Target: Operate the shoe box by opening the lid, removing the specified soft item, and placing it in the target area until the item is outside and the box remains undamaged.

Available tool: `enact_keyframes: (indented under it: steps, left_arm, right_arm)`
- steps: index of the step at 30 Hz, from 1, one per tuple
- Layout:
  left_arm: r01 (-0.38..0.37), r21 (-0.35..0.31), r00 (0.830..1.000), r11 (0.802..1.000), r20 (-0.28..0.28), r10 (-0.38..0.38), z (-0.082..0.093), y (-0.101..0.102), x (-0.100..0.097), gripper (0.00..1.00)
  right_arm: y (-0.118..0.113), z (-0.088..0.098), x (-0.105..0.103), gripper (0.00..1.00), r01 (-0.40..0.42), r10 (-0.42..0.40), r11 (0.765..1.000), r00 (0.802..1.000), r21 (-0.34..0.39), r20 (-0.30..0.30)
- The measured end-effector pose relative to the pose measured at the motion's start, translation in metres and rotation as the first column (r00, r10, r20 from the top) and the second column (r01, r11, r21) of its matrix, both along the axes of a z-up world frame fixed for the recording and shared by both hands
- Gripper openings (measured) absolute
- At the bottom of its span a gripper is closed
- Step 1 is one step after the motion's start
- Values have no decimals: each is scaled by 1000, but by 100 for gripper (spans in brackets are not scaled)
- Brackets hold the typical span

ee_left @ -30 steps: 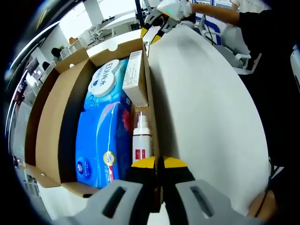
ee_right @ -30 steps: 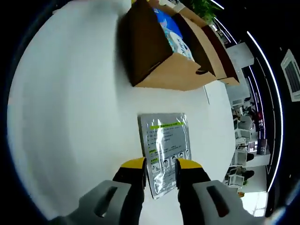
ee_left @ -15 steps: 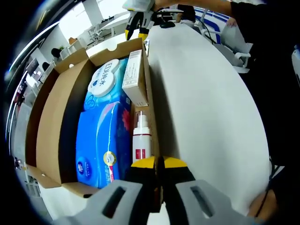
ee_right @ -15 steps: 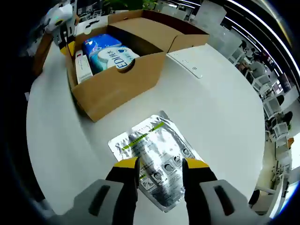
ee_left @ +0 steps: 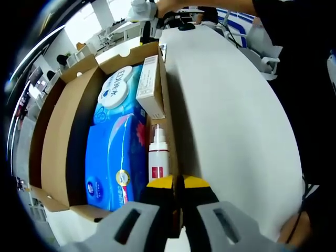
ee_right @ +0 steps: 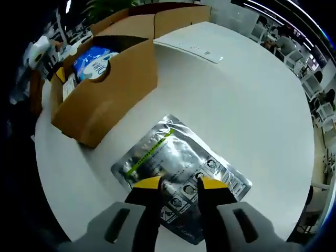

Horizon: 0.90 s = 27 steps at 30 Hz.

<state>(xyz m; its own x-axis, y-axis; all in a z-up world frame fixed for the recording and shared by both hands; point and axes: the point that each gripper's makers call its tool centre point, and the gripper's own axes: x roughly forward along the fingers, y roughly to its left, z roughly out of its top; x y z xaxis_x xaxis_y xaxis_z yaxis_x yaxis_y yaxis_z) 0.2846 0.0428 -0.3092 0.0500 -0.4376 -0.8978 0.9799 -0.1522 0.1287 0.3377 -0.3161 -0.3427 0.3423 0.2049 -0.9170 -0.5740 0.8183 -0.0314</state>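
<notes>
The left gripper (ee_left: 177, 182) was clamped tight on the open shoe box (ee_left: 55, 152) wall, beside a blue wipes pack (ee_left: 113, 157) and spray bottle (ee_left: 158, 157). The right gripper (ee_right: 176, 183) sat over the silver pouch (ee_right: 178, 170) on the white table (ee_right: 252, 100), jaws narrowly parted, seemingly pinching its edge.
</notes>
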Motion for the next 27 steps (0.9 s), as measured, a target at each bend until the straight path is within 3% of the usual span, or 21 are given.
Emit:
enact_keyframes:
  steps: [6,25,27]
  left_arm:
    - [7,1,1000,1000,4,-7,-1,0,0,3]
    - [12,4,1000,1000,11,-13,-1,1,0,3]
    - [17,3,1000,1000,17,-17,-1,1,0,3]
  right_arm:
    - [0,-1,0,27,15,-15,999,1000,30,-12]
    - [0,-2,-3,27,-24,24,1000,999,8,-22]
    - [1,-2,-4,31,-47,47,999,999,9,-24]
